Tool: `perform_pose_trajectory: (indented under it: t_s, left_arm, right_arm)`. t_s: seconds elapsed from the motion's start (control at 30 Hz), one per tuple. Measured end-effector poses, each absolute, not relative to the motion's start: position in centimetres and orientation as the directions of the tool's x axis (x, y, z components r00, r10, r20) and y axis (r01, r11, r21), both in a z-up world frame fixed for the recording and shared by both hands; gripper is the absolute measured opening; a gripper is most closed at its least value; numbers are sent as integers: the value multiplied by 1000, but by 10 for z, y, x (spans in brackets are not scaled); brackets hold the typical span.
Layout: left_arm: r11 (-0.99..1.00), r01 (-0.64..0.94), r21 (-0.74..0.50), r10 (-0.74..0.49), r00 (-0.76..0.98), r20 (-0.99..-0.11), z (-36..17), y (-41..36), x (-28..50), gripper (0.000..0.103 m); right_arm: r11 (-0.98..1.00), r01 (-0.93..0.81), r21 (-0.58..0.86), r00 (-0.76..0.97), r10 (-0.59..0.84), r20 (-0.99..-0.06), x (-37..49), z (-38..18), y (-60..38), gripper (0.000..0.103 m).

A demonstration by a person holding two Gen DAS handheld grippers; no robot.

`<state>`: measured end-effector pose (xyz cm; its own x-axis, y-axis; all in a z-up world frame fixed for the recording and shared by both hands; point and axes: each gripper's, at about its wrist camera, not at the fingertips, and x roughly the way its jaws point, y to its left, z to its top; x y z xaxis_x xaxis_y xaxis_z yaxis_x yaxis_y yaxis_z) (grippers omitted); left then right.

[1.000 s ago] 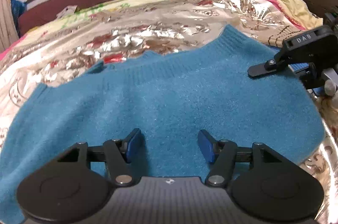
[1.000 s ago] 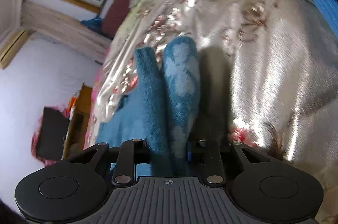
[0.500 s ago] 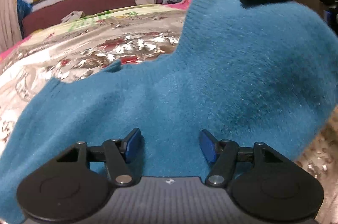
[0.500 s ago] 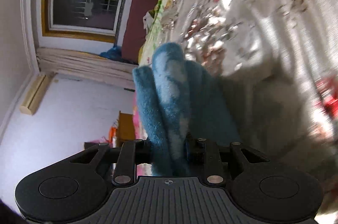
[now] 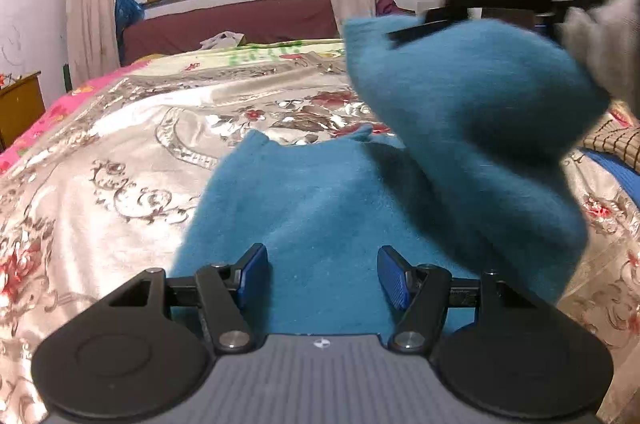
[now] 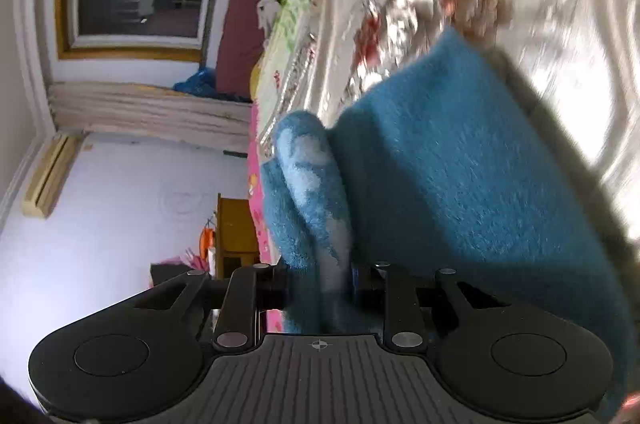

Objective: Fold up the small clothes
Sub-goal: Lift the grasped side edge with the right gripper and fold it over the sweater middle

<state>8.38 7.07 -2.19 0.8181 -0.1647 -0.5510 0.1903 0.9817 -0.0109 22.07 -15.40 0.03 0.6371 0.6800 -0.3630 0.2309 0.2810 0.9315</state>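
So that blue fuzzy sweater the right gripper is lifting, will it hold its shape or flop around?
Probably floppy: the blue sweater bunches and drapes from the right gripper, whose jaws pinch a thick fold. It looks light, since one corner grip lifts it. Its fuzzy knit likely drags rather than slides on the shiny bedspread.

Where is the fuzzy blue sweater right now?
The blue sweater lies on the shiny flowered bedspread, right ahead of the open left gripper. The right gripper pinches one end, lifted at the left view's upper right.
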Motion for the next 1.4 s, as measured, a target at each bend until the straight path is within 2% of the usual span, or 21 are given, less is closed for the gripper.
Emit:
perform_pose_trajectory:
  t_s: [0.27, 0.37, 0.43, 0.57, 0.6, 0.8, 0.97, 1.07, 1.23, 1.37, 1.4]
  left_arm:
    - [979, 171, -112, -204, 796, -569, -27, 92, 83, 65]
    - [978, 160, -136, -209, 791, -575, -28, 96, 81, 65]
    - [977, 155, -146, -211, 790, -576, -28, 99, 79, 65]
    - [969, 130, -211, -229, 796, -561, -24, 115, 72, 65]
    - [966, 121, -230, -232, 799, -554, -23, 118, 69, 65]
    - [940, 54, -337, -234, 820, -522, -14, 141, 43, 65]
    - [925, 1, -381, -201, 851, -486, -3, 157, 20, 65]
    - [922, 29, -386, -207, 879, -429, 19, 160, 11, 65]
    - [936, 147, -319, -268, 887, -377, 44, 142, 29, 67]
    - [954, 171, -248, -268, 857, -441, 38, 126, 57, 65]
    - [957, 163, -239, -260, 850, -458, 36, 127, 64, 60]
  right_arm:
    - [363, 294, 884, 580, 667, -467, 235, -14, -81, 26]
    - [384, 326, 864, 560, 658, -504, 238, -24, -67, 30]
    - [388, 330, 861, 550, 662, -509, 238, -24, -63, 34]
    - [342, 293, 893, 540, 711, -450, 236, -15, -60, 59]
    - [330, 284, 900, 531, 727, -435, 236, -12, -59, 62]
    - [345, 160, 925, 475, 794, -379, 224, 9, -58, 62]
    - [492, 24, 870, 510, 743, -434, 210, 34, -81, 62]
    - [604, -44, 796, 540, 684, -490, 196, 44, -94, 62]
    - [746, -91, 660, 579, 579, -575, 176, 48, -103, 62]
    - [775, -104, 624, 592, 552, -587, 162, 49, -117, 62]
    - [785, -118, 608, 595, 546, -590, 159, 50, -118, 62]
